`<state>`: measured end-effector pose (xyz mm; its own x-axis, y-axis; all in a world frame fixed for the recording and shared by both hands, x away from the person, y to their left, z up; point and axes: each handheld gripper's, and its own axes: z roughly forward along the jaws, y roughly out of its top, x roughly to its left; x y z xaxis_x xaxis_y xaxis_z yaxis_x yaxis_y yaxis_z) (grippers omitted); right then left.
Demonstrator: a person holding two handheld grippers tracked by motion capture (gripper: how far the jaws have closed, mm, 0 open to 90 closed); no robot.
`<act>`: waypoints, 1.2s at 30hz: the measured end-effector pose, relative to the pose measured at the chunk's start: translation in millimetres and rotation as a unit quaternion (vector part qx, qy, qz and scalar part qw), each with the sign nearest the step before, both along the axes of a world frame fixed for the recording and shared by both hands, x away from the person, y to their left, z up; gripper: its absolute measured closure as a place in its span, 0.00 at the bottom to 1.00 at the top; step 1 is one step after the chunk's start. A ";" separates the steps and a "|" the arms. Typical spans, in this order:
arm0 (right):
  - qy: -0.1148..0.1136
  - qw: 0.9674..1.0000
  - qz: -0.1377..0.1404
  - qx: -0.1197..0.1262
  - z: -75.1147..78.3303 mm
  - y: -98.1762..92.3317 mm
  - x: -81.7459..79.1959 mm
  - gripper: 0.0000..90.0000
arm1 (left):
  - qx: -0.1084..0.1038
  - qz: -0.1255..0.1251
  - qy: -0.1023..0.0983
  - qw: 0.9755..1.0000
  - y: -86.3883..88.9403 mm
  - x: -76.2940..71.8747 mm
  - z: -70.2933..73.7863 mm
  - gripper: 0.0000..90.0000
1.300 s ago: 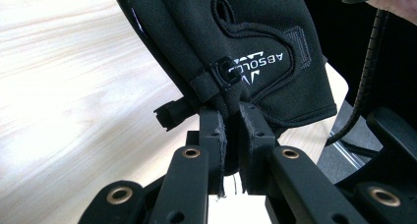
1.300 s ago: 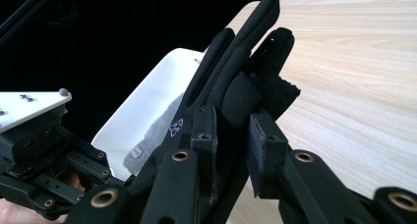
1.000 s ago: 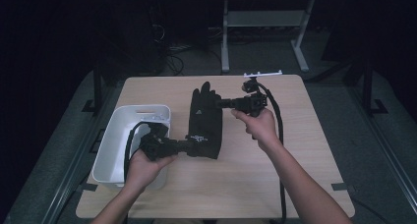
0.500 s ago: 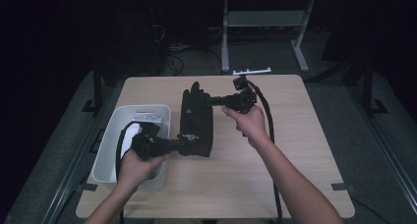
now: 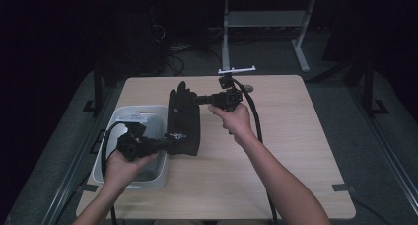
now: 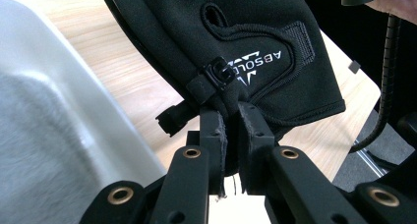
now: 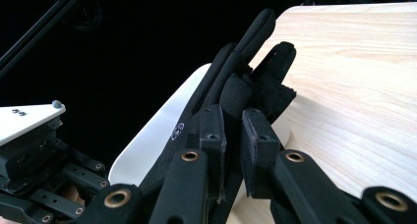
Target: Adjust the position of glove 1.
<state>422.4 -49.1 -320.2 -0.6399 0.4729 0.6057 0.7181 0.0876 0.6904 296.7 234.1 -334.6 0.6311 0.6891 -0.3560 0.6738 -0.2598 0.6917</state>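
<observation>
A black glove hangs stretched between both grippers, just above the wooden table. My left gripper is shut on the glove's cuff, beside its white logo. My right gripper is shut on the finger end of the glove. The glove's left edge hangs over the right rim of a white bin. In the left gripper view the bin's rim lies at the left, below the glove.
A person's hands and forearms hold both grippers from the near side. A thick black cable trails from the right gripper along the forearm. A small white bracket sits at the table's far edge. Bare tabletop spreads to the right.
Both grippers have carried the glove leftward across the table, from the middle toward the white bin. Its left edge now reaches over the bin's rim.
</observation>
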 end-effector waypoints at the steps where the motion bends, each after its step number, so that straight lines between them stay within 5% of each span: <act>1: 0.000 1.000 0.002 0.002 -0.1 2.5 0.7 0.90 | 0.001 0.001 0.000 1.000 2.2 -0.2 0.3 0.92; 36: 0.004 0.999 0.040 0.000 3.1 65.7 8.8 0.90 | 0.000 0.039 0.005 0.999 55.9 -10.9 0.9 0.92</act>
<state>431.2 16.6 -317.1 -0.6713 0.4200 0.6108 0.7138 0.1444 0.6853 285.8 290.0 -333.7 0.5713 0.7367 -0.3619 0.6990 -0.2056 0.6850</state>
